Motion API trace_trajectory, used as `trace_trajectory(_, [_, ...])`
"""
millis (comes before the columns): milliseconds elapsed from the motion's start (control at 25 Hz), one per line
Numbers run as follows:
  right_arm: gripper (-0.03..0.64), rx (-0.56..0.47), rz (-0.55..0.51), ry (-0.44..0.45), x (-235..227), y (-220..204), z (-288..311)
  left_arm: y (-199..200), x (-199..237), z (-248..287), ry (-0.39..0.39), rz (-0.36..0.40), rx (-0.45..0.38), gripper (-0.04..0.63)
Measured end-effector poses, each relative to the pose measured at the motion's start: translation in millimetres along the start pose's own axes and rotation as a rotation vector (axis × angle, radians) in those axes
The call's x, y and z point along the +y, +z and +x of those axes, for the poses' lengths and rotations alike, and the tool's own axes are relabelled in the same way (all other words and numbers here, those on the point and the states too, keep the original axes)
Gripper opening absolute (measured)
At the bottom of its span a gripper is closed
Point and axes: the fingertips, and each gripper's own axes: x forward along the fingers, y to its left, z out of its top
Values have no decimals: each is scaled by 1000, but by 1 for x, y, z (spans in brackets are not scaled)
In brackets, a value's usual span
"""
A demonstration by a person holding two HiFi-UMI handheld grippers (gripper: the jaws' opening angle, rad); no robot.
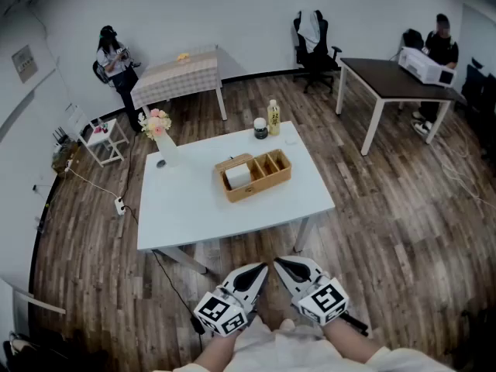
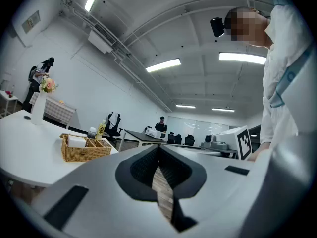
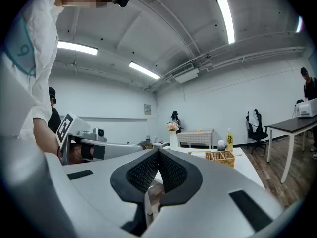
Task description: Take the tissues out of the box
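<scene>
Left tool [image 1: 254,276] and right tool [image 1: 285,268]: jaws together, empty, short of the worktop's [image 1: 186,208] near edge. Box [image 1: 260,188] mid-worktop ahead, long axis crosswise; tissues [image 1: 237,176] in its left end, probably nearer the left tool.

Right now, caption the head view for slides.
Left hand-held gripper and right hand-held gripper, shut, face a table holding a basket.
</scene>
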Motion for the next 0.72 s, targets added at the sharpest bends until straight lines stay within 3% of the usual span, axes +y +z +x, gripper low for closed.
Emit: trace_trajectory(720, [31, -2, -5, 18, -1, -2, 0, -1, -1, 4, 2, -7, -2, 2])
